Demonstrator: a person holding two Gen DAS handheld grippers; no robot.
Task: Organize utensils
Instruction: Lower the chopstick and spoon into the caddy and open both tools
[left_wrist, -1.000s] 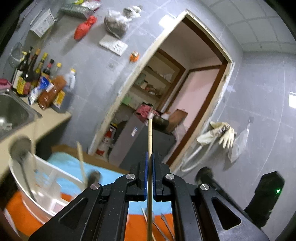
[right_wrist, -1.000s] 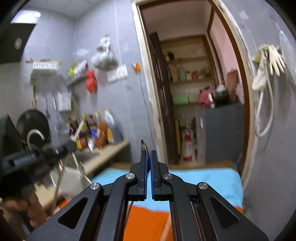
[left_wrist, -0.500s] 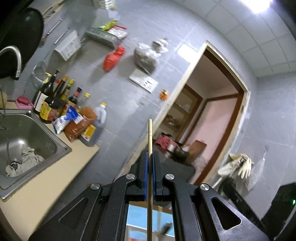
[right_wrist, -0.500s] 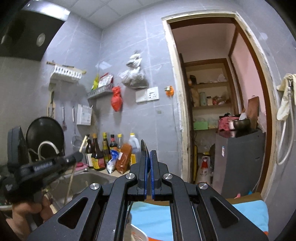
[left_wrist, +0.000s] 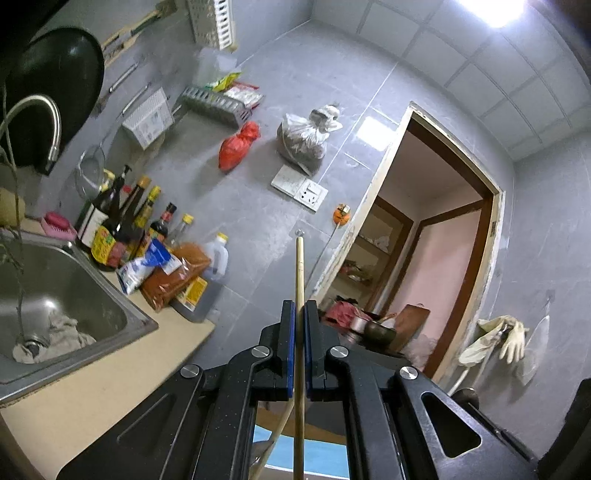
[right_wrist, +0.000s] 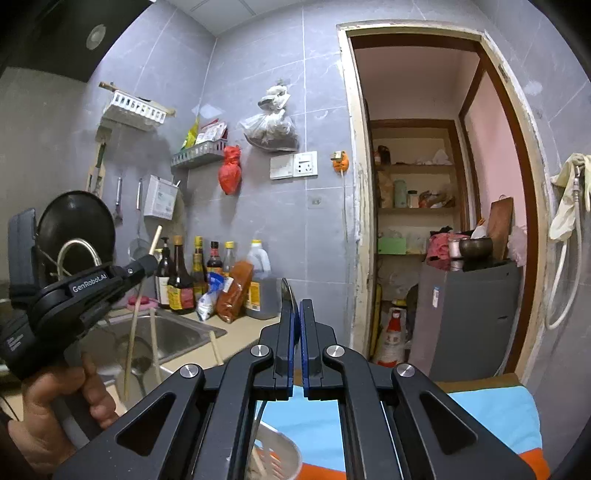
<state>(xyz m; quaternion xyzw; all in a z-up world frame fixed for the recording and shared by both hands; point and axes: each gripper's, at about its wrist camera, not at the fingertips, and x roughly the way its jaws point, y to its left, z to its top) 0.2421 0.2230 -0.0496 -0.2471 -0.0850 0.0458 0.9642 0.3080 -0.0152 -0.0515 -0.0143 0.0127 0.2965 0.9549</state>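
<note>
My left gripper (left_wrist: 300, 314) was pinching one wooden chopstick (left_wrist: 299, 273), standing straight up. The steel sink (left_wrist: 122, 334) to its left held a crumpled rag (left_wrist: 59, 334). My right gripper (right_wrist: 295, 314) was squeezed tight on one thin metal utensil (right_wrist: 287, 291). A white basket (right_wrist: 280, 448) sat below it on the blue cloth (right_wrist: 491, 410).

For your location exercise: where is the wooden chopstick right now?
The wooden chopstick is clamped in the left gripper, centre of the left wrist view, pointing up past the oil jug; the right wrist view shows it at left.
</note>
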